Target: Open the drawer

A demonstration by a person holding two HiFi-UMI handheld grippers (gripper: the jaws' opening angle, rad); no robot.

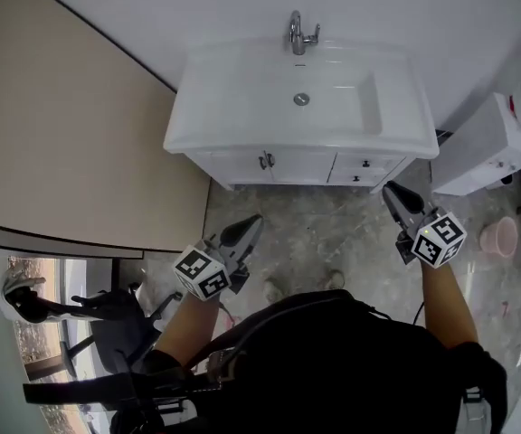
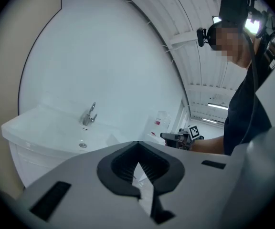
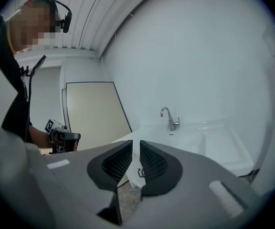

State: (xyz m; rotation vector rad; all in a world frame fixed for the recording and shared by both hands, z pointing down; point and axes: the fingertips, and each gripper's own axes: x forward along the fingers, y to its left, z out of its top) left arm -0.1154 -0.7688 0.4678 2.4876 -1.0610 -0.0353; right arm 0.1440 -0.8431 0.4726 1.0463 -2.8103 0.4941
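Drawers (image 1: 365, 164): sitting shut in vanity cabinet (image 1: 229, 166), right of its doors (image 1: 292, 165).
Left gripper (image 1: 248, 228): hanging well short, jaws together, empty.
Right gripper (image 1: 395, 196): hanging nearer drawers, jaws barely apart, empty.
Progress: nothing done; reaching, gripping, pulling remaining.

Head view, counts.

- One white rectangular washbasin (image 1: 242, 107) is recorded at upper centre.
- On it, one chrome tap (image 1: 299, 34) and one round metal drain (image 1: 301, 99) are counted.
- In the white cabinet (image 1: 220, 177) beneath, two door fronts (image 1: 233, 165) and two small drawer fronts (image 1: 383, 164) are counted. One dark knob (image 1: 366, 163) is noted per drawer front.
- Two grey handheld tools are counted: the left gripper (image 1: 250, 227) at lower centre-left and the right gripper (image 1: 393, 193) at the right.
- One pink round bucket (image 1: 500, 235) is noted at the right edge.
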